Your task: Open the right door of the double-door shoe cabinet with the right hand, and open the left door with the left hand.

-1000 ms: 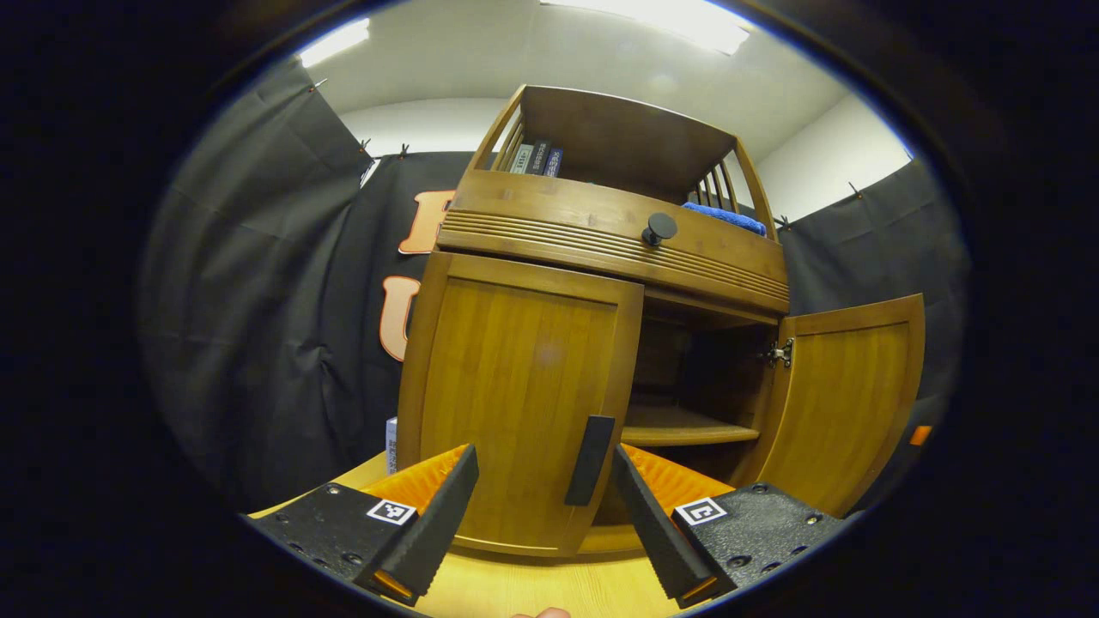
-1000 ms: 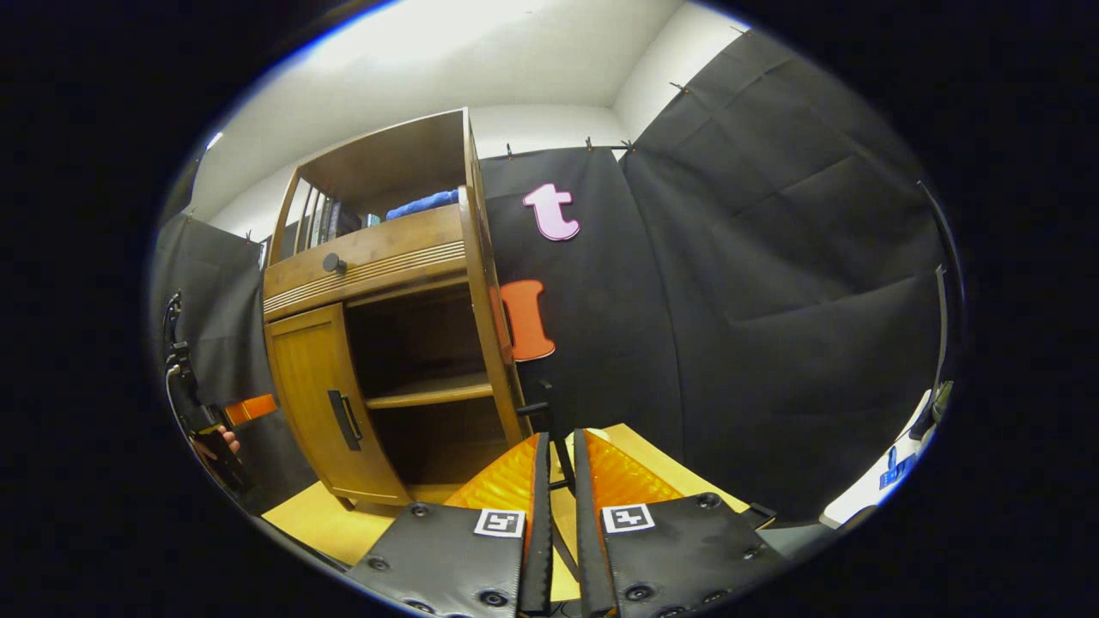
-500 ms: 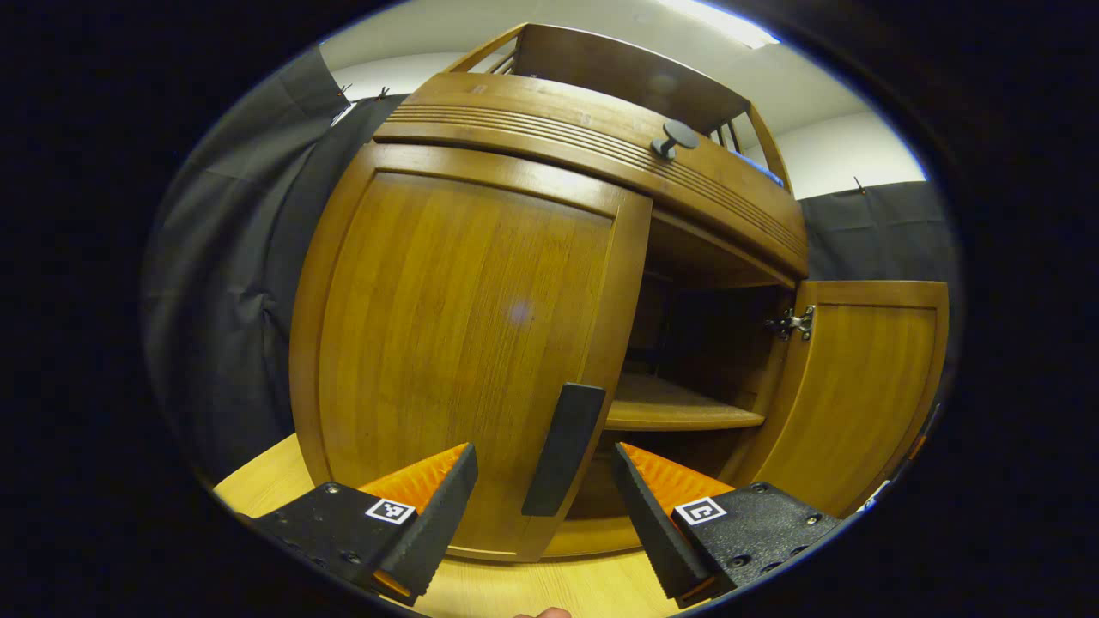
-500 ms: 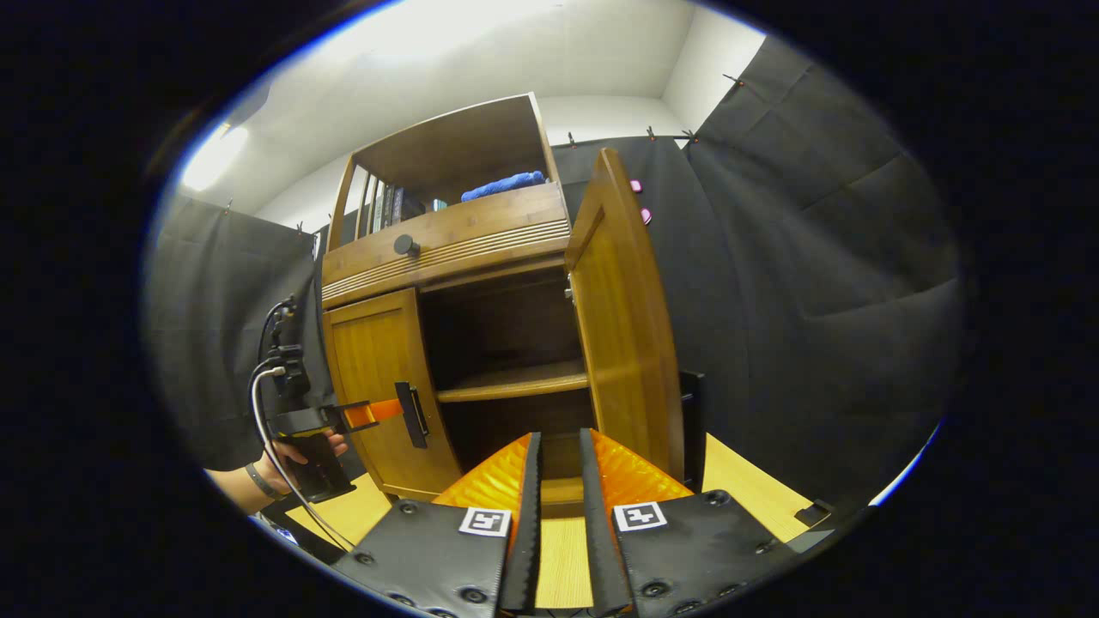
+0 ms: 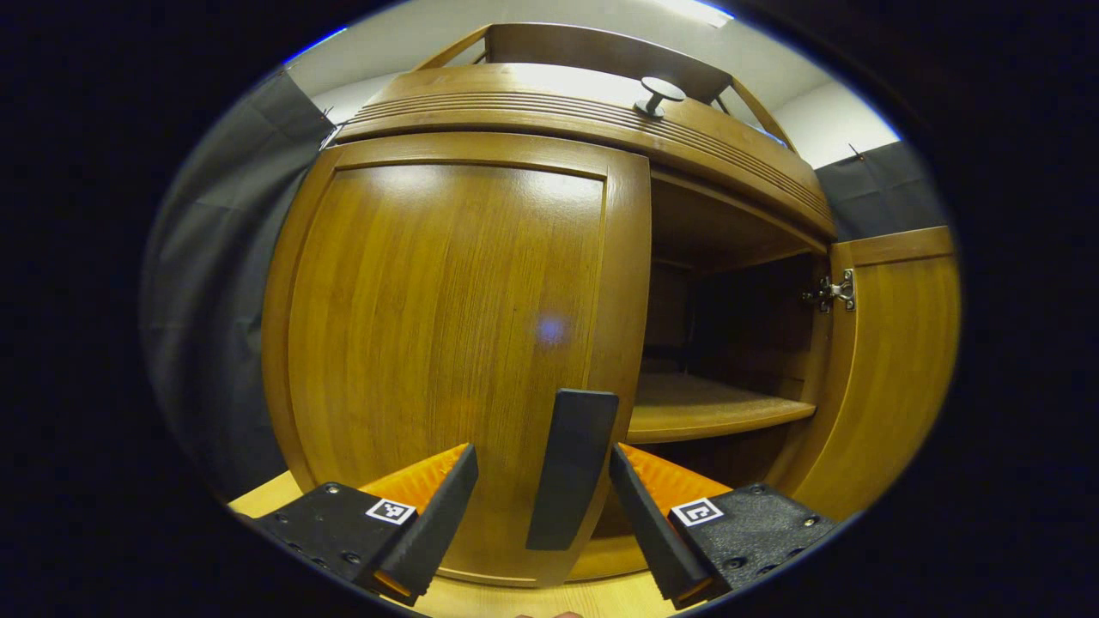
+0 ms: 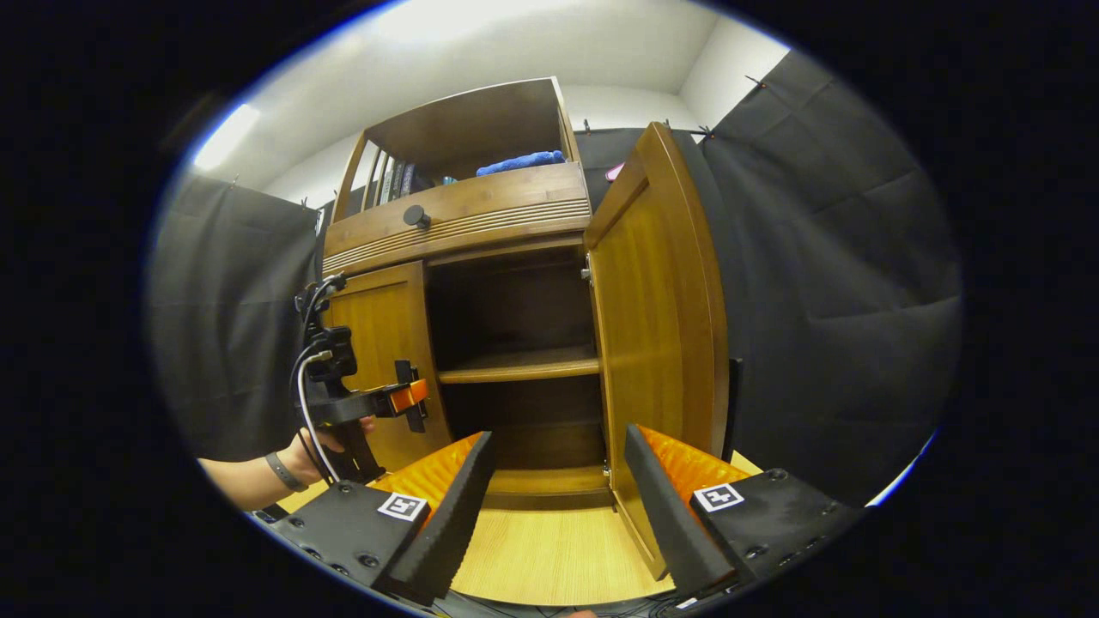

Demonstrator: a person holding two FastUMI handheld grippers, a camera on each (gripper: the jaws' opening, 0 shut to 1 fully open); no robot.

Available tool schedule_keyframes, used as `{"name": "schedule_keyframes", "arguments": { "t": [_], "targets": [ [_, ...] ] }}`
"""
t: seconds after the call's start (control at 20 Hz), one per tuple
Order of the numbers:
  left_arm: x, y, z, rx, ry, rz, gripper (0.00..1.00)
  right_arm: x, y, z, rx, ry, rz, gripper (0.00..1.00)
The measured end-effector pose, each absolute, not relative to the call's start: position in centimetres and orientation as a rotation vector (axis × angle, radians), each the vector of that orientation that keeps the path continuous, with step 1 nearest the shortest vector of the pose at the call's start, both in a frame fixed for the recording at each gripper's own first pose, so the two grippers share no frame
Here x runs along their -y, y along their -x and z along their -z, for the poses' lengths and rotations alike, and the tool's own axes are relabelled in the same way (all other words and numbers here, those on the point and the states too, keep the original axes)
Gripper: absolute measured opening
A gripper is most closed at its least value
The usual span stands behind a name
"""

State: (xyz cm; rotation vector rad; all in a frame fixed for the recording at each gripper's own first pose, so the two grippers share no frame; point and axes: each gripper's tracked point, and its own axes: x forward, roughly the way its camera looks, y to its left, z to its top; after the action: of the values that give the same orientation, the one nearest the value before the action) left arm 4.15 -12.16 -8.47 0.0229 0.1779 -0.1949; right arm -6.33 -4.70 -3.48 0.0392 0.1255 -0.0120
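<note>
The wooden shoe cabinet's left door (image 5: 446,326) is closed and close in front of me in the left gripper view. Its black vertical handle (image 5: 571,468) stands between the fingers of my open left gripper (image 5: 541,524), which do not press on it. The right door (image 5: 893,360) is swung wide open, showing the inner shelf (image 5: 713,412). In the right gripper view, my right gripper (image 6: 558,515) is open and holds nothing, just in front of the open right door (image 6: 661,300). There a hand holds the left gripper (image 6: 410,396) at the left door's handle (image 6: 401,371).
A drawer with a round black knob (image 6: 417,215) runs above the doors. The top shelf holds a blue cloth (image 6: 519,161) and several books (image 6: 395,180). The cabinet stands on a light wooden surface (image 6: 549,558). Black cloth walls close in both sides.
The left gripper has moved in on the left door until the handle stands between its fingers. The right gripper has opened from shut and turned to face the cabinet's open right half.
</note>
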Motion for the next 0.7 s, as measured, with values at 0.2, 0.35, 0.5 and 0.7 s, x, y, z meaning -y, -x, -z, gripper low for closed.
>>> {"name": "schedule_keyframes", "arguments": {
  "t": [0.2,0.35,0.5,0.7],
  "targets": [
    [12.1,-4.7,9.0,-0.180,-0.041,0.201,0.80,4.7,6.6,4.0,-0.145,-0.026,0.010,1.00],
    [13.5,-4.1,10.0,-0.216,-0.032,0.270,0.57,4.4,6.2,4.1,-0.156,-0.027,0.009,1.00],
    [13.3,-4.4,9.2,-0.183,-0.048,0.241,0.28,4.2,6.7,4.2,-0.155,-0.019,0.014,1.00],
    [12.2,-1.2,8.4,-0.208,-0.022,0.215,0.28,4.3,7.4,4.1,-0.154,-0.006,0.030,1.00]
  ]
}}
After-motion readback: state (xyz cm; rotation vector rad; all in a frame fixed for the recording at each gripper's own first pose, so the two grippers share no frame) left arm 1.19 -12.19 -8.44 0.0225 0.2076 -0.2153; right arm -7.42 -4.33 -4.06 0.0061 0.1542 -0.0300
